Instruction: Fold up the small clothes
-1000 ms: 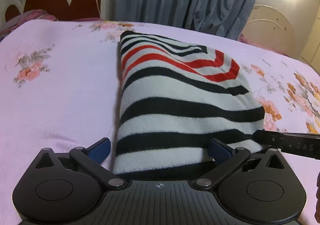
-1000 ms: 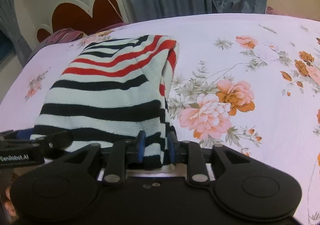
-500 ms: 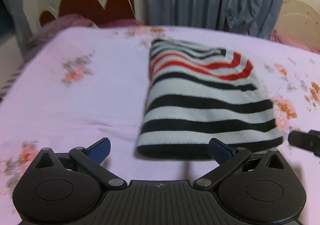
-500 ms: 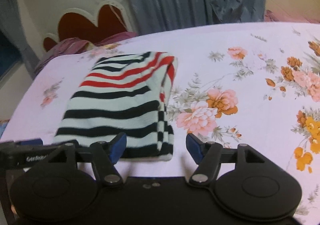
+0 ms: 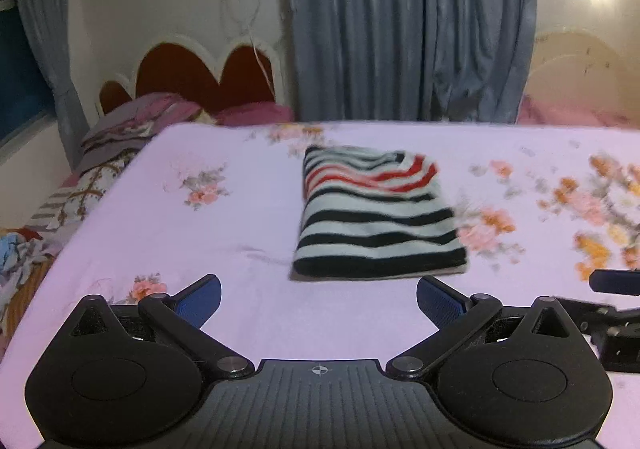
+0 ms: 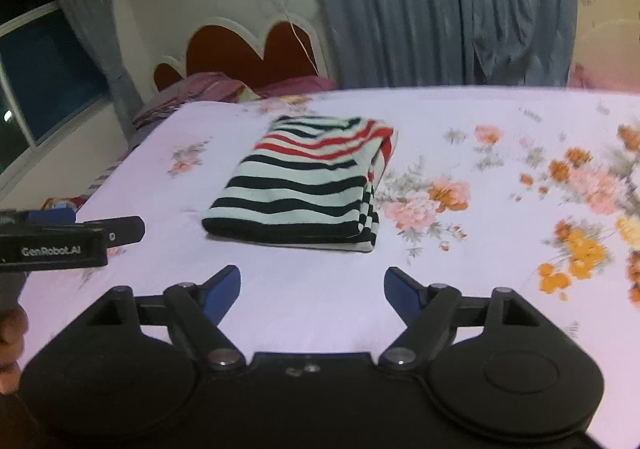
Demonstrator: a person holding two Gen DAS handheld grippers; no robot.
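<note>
The folded striped garment (image 5: 376, 217) lies flat on the pink floral bedsheet (image 5: 200, 233), a neat rectangle banded black and white with red stripes at its far end; in the left wrist view it sits at about twelve o'clock from the left gripper (image 5: 318, 295), and in the right wrist view (image 6: 304, 189) at about eleven o'clock from the right gripper (image 6: 312, 283). Its near edge is a dark fold, its right side shows stacked layers, and bare sheet runs all around it. Both grippers are apart from the cloth, with a strip of open sheet between their blue fingertips (image 5: 202, 295) and the garment's near edge. The left gripper's jaws stand spread wide with nothing between them; the right gripper's jaws are opening, also with only sheet showing between them. The right gripper appears at three o'clock in the left view, the left gripper at nine o'clock in the right view, so the two hang side by side. The bed's left edge falls away at nine to ten o'clock toward rumpled bedding (image 5: 120, 137); a scalloped headboard (image 5: 200, 77) and grey curtains (image 5: 408, 29) bound the far side at twelve o'clock. The flowered stretch at two to three o'clock is open.
</note>
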